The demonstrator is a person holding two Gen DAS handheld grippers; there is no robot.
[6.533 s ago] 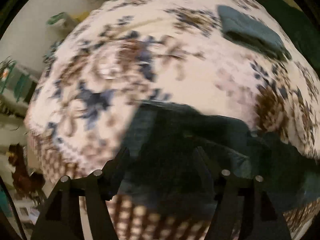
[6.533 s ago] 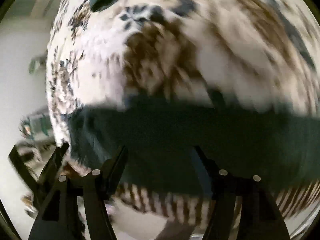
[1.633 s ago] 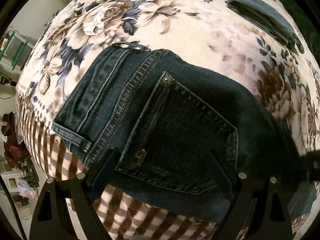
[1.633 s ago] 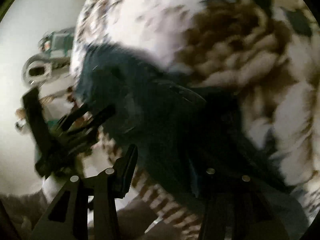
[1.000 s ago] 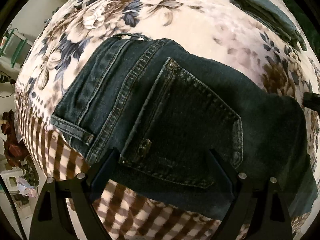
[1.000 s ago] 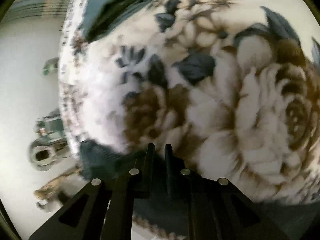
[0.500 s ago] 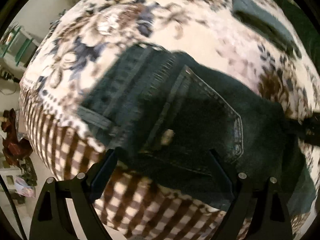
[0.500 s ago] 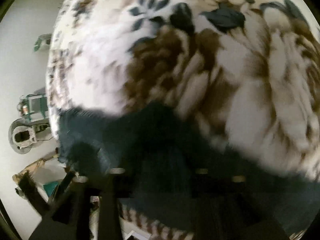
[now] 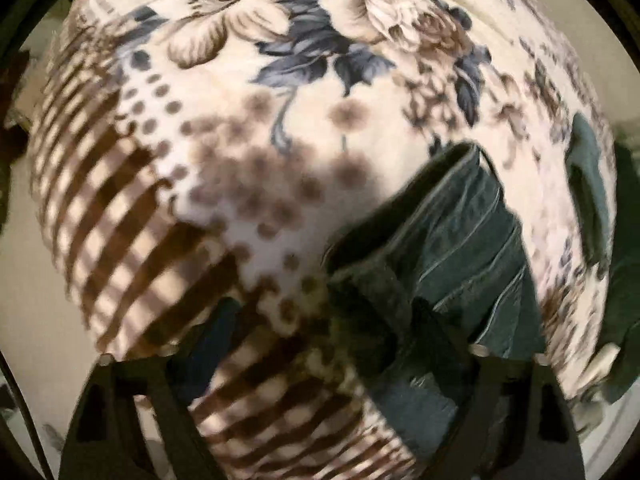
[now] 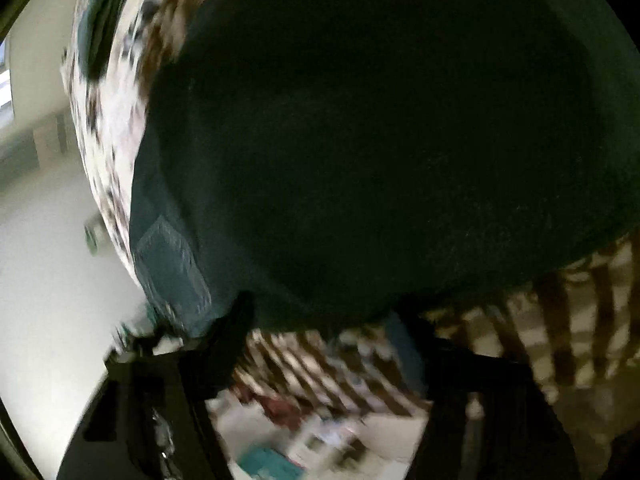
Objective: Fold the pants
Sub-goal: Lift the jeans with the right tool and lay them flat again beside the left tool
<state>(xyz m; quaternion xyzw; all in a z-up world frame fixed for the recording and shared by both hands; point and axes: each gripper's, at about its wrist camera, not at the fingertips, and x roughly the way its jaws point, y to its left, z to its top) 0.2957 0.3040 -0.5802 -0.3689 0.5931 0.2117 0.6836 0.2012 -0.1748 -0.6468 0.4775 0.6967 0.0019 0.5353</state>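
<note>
My left claw point(image 9: 320, 328) is closing, jeans point(image 9: 452, 248) blurred at lower right, nothing gripped. My right claw point(image 10: 320, 336) is closing too; dark denim hides most of its view.

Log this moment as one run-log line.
jeans: folded on floral blanket | left gripper: closing, empty | right gripper: closing at jeans edge

Left wrist view looking steeply down, close above the floral blanket point(image 9: 280, 184), folded jeans point(image 9: 460, 248) at lower right; right wrist view angled down, pressed very near the jeans point(image 10: 380, 140), blurred; both share the jeans and the blanket's point(image 10: 108, 120) striped border
</note>
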